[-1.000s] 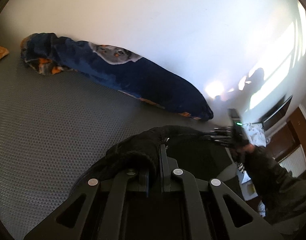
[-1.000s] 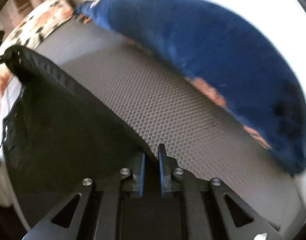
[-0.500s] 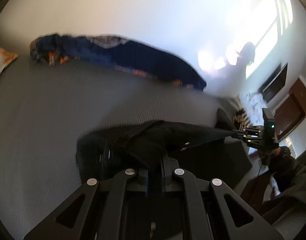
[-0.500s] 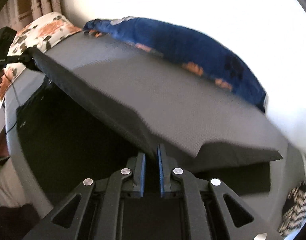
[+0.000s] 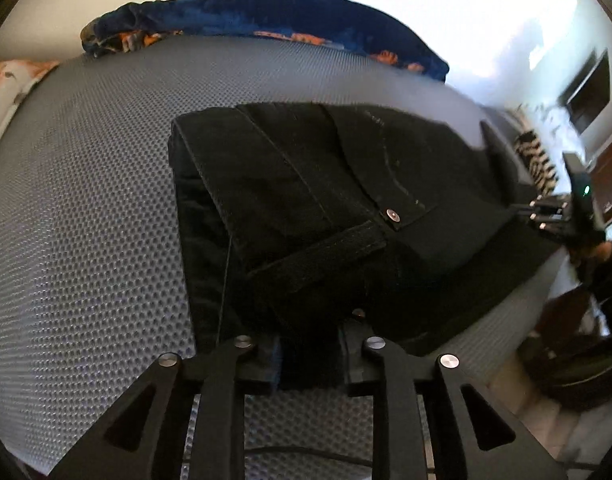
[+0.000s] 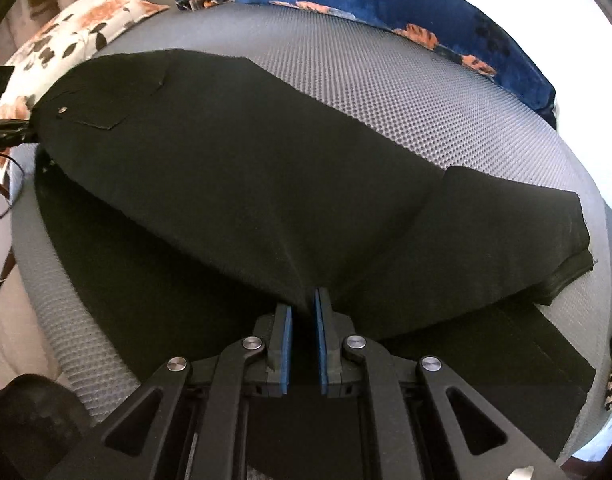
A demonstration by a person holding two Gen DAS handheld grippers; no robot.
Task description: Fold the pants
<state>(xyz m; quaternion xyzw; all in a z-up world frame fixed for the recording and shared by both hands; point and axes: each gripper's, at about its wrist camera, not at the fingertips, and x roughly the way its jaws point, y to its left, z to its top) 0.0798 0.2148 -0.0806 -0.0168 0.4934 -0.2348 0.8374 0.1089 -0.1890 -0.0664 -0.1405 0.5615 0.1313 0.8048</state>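
Observation:
Black pants (image 5: 326,184) lie folded over on the grey honeycomb bed cover (image 5: 85,200), waistband and a metal rivet toward my left gripper (image 5: 309,344). Its jaws are opening, with the waistband fabric lying loose between them. In the right wrist view the pants (image 6: 245,168) drape as one wide dark sheet over a lower layer. My right gripper (image 6: 303,320) is shut on a pinch of that fabric between its blue pads (image 6: 283,344). The right gripper (image 5: 546,216) also shows at the far right of the left wrist view, gripping the pants' edge.
A dark blue blanket with orange patches (image 5: 265,12) lies along the wall at the back of the bed. A floral pillow (image 6: 77,28) sits at the back left. A striped cloth (image 5: 534,156) and dark furniture stand beyond the bed's right edge.
Both grippers carried the pants across and down; the lifted fabric now lies folded on the bed. The left jaws, shut on the cloth before, have parted. The right jaws stay shut.

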